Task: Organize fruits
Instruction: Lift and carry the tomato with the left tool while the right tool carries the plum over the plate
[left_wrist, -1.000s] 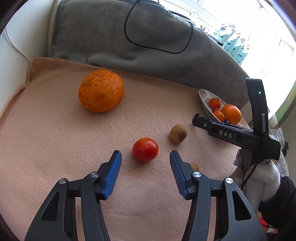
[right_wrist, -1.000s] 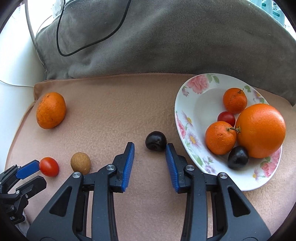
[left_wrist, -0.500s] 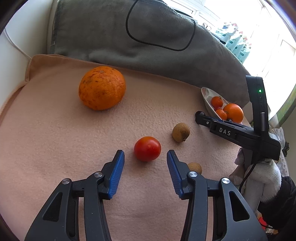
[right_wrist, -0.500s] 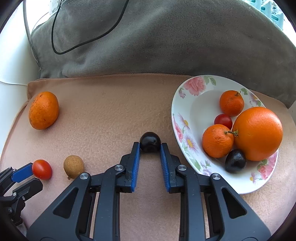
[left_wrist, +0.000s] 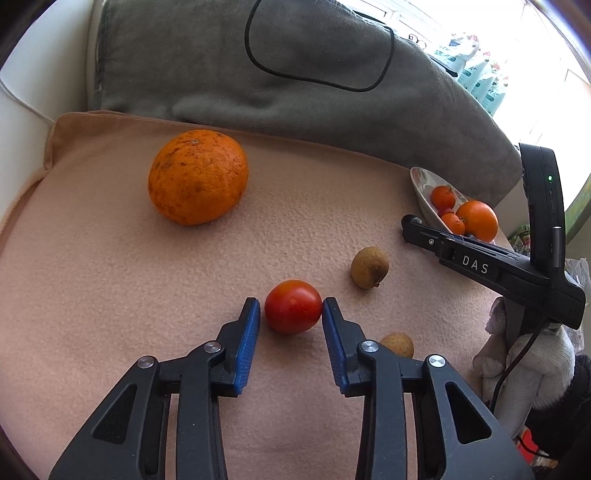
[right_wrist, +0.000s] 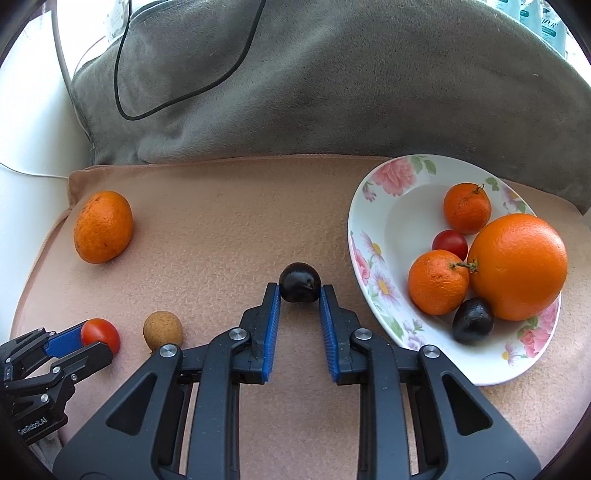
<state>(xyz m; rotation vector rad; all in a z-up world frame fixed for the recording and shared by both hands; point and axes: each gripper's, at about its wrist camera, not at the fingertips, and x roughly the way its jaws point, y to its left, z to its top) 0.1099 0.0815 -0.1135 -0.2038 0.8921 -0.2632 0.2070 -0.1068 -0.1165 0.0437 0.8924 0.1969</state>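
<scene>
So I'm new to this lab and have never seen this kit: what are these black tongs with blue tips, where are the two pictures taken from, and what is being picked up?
There is no robot here: a person holds a two-finger gripper in each hand, and a wide-angle camera on each looks along its fingers.

The left camera shows the left gripper closing around a red tomato; the pads look about to touch it. The right camera shows the right gripper shut on a dark plum.

Both fruits sit on a peach blanket. A large orange and two small brown fruits also lie there. To the right, a flowered plate holds oranges, a tomato and another dark fruit.
</scene>
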